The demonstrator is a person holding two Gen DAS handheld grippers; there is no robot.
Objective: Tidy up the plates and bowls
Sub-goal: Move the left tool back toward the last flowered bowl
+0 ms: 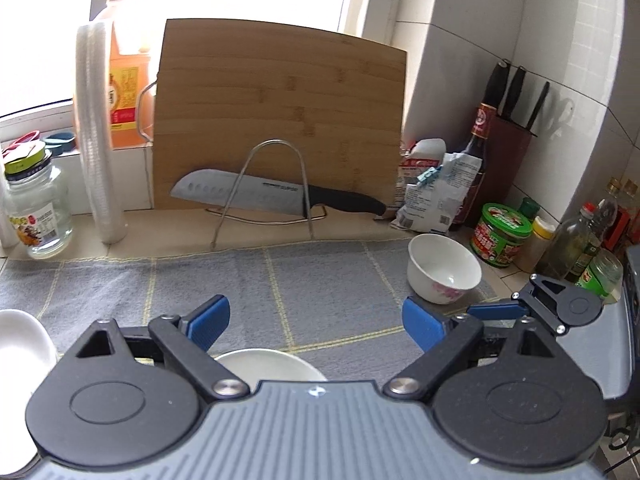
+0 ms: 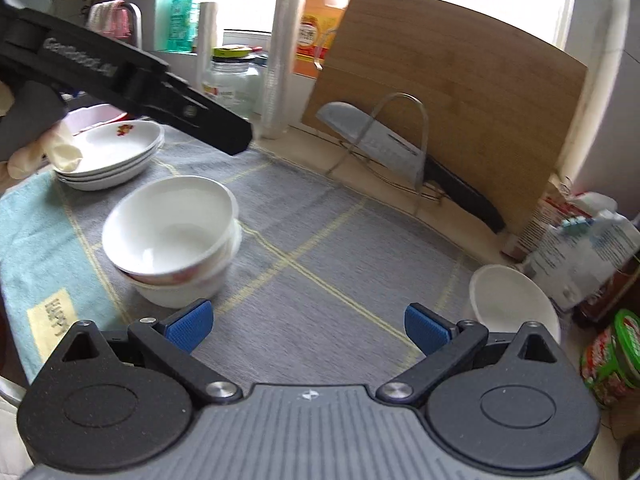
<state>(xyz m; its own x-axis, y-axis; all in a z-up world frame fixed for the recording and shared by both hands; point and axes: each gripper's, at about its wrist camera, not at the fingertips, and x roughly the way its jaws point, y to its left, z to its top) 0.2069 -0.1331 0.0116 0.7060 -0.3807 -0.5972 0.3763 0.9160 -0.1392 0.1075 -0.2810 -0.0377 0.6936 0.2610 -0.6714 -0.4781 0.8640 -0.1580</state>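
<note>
Right wrist view, left to right: stacked plates (image 2: 116,152) upper left, nested bowls (image 2: 172,240) left of centre, both upright on the bench's grey mat (image 2: 320,240). The right claw (image 2: 308,328) gapes wide, empty. Lower right, one lone bowl (image 2: 512,300) sits upright, apparently unsorted. The left claw (image 1: 316,320) is also wide, empty.

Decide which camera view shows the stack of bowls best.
The right wrist view: the stack of bowls sits whole on the grey mat, the nested rims clear. The left wrist view shows only a white rim behind the left gripper.
</note>
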